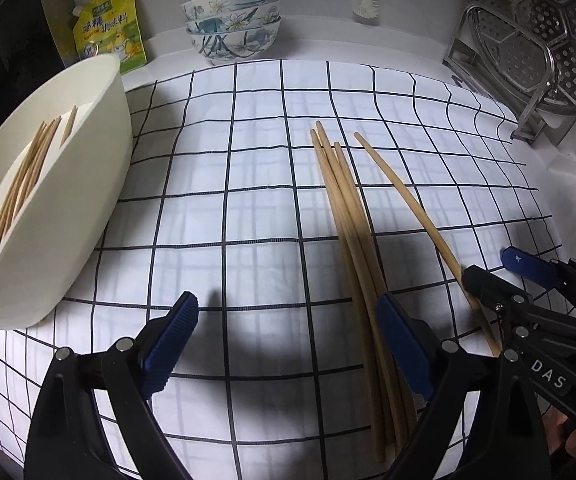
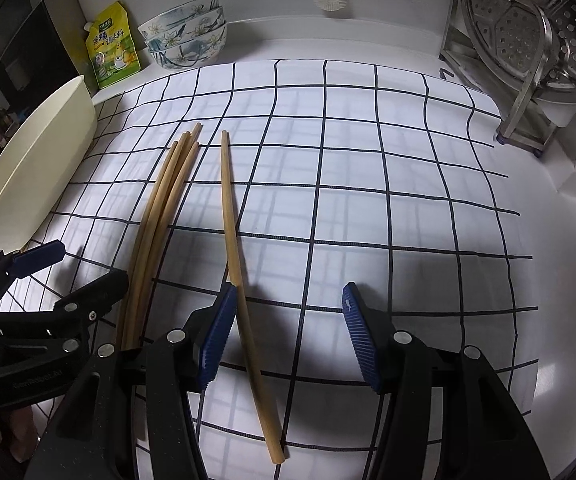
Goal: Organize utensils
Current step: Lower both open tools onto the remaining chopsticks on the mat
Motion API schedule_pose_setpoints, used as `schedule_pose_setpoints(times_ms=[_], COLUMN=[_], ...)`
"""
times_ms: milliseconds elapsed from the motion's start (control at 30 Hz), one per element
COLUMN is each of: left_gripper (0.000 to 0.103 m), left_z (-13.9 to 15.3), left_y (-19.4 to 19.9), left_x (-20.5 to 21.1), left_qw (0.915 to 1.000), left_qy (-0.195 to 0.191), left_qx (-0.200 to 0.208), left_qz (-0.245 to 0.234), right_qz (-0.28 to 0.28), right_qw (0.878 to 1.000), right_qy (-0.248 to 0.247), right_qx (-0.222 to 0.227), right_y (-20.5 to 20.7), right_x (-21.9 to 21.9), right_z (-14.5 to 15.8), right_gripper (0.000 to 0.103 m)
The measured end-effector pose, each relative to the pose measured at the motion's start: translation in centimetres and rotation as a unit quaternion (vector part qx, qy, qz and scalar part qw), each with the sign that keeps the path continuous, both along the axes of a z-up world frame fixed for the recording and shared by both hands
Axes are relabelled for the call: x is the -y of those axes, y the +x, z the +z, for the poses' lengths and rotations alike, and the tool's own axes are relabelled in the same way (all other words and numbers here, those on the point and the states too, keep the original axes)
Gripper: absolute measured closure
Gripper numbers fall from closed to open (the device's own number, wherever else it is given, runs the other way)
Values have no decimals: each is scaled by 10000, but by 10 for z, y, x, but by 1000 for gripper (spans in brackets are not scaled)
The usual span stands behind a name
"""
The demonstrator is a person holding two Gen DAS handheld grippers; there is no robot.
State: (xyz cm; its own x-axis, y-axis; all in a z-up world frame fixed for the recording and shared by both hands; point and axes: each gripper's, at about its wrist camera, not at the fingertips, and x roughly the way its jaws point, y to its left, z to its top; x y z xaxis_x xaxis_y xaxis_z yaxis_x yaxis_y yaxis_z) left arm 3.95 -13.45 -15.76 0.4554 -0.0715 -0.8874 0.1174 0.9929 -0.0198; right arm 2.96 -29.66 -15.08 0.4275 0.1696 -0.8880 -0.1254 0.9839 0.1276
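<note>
Several wooden chopsticks (image 1: 344, 208) lie bundled on the white checked cloth (image 1: 248, 184), with a single chopstick (image 1: 408, 204) apart to their right. In the right wrist view the bundle (image 2: 160, 208) lies left and the single chopstick (image 2: 232, 220) runs between my right gripper's open jaws. My right gripper (image 2: 286, 336) is open around it, low over the cloth. My left gripper (image 1: 288, 340) is open and empty, its right finger beside the bundle. A cream oval tub (image 1: 60, 208) at the left holds several chopsticks (image 1: 24, 176).
Stacked floral bowls (image 1: 234, 20) and a yellow seasoning pouch (image 1: 110, 26) stand at the back. A steel rack with a perforated steamer tray (image 1: 540, 44) stands at the right. A white brush (image 1: 366, 0) hangs on the back wall.
</note>
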Motion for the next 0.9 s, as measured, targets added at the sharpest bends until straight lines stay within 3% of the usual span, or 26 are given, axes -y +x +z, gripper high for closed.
schedule_pose_setpoints(times_ms=[300,600,900], left_gripper=[14,14,13], left_z=[-5,5,-7], left_y=[1,0,3], left_x=[-14,-17,-15], left_qw=[9996,9995,9997], left_qy=[125,-249,-63], left_qx=[-134,15,-99], left_qz=[191,193,219], right_qz=[36,68,17], right_qw=[10000,9999,10000], right_qy=[6,23,24], right_qx=[44,79,57], right_y=[-2,0,-1], right_x=[-3,-2,0], right_z=[4,4,3], right_gripper=[50,50,50])
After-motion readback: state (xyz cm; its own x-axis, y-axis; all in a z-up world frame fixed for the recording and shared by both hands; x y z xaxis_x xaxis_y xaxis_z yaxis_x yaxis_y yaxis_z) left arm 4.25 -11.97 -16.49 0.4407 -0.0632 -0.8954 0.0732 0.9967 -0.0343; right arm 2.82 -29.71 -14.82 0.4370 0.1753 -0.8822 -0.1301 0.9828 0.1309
